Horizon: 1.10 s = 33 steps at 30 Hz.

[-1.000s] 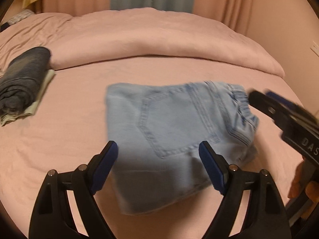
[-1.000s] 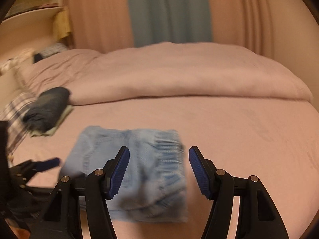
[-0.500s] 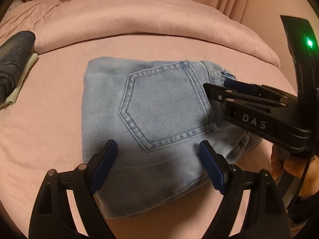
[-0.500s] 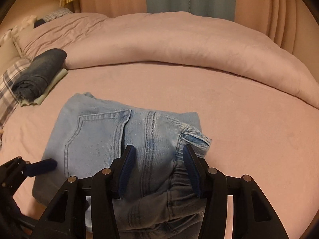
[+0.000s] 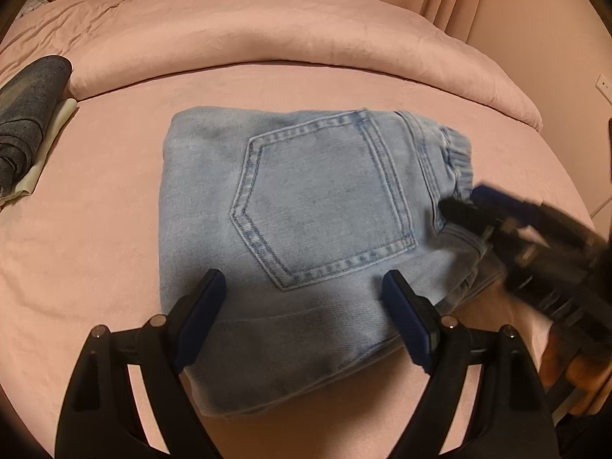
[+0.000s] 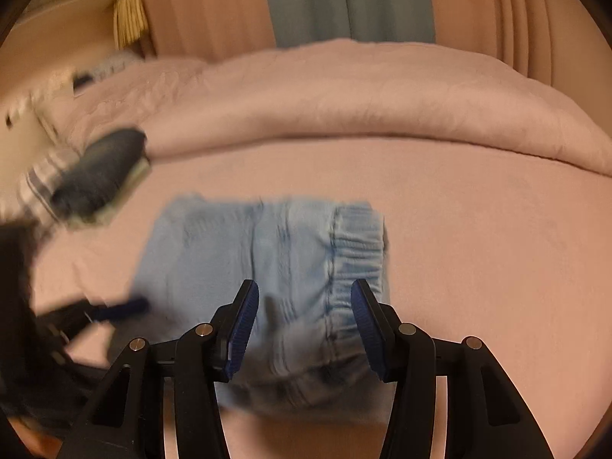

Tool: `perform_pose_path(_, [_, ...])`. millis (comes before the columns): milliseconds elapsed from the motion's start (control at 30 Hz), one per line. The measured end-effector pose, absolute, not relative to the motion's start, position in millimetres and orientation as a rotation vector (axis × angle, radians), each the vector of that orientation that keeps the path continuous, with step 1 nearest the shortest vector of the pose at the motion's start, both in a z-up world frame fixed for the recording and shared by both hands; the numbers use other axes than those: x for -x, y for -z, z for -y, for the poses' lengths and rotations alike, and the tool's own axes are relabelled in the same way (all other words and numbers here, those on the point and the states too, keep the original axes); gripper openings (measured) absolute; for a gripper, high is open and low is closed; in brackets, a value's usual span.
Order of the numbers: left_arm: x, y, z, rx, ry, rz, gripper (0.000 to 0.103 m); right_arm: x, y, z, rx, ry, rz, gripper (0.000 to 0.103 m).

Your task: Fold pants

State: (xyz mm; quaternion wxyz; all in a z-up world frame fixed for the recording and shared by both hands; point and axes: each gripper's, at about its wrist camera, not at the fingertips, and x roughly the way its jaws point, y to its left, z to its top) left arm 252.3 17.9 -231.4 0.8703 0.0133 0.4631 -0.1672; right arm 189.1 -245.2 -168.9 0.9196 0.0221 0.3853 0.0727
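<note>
Left gripper (image 5: pixel 302 310) hovered low over the near edge of the folded pants (image 5: pixel 306 237), jaws spread wide, nothing between its blue pads (image 5: pixel 201 319) — contact with the denim could not be told. Right gripper (image 6: pixel 304 319) also stood spread, empty, over the elastic waistband (image 6: pixel 355 244) end of the bundle; in the left wrist view its blurred tip (image 5: pixel 464 206) lay at the waistband, whether touching was unclear.

Against half a second earlier: right jaws were wider and had drawn back from the bunched cloth they straddled, and the right view had gone motion-blurred. The pants sat in the same compact fold, back pocket (image 5: pixel 325 206) up, on the pink bed sheet (image 5: pixel 95 210).

No containers seen. A dark rolled garment (image 5: pixel 26 114) rested on a pale folded cloth (image 5: pixel 49 137), well apart to the left, near the pink duvet (image 5: pixel 287 34).
</note>
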Motion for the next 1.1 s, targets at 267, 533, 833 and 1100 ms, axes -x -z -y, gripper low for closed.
perform_pose_path(267, [-245, 221, -17, -0.006, 0.307, -0.975, 0.085, -185, 174, 241, -0.003, -0.11, -0.805, 0.053])
perform_pose_path(533, [-197, 171, -36, 0.038, 0.295, -0.929, 0.092, -126, 129, 251, -0.128, -0.097, -0.776, 0.072])
perform_pose_path(833, [-128, 92, -52, 0.032, 0.278, -0.843, 0.102, -49, 65, 236, -0.001, -0.093, -0.721, 0.098])
perform_pose_path(1100, [-81, 58, -60, -0.001, 0.219, -0.879, 0.102, -14, 26, 241, -0.046, -0.046, -0.734, 0.098])
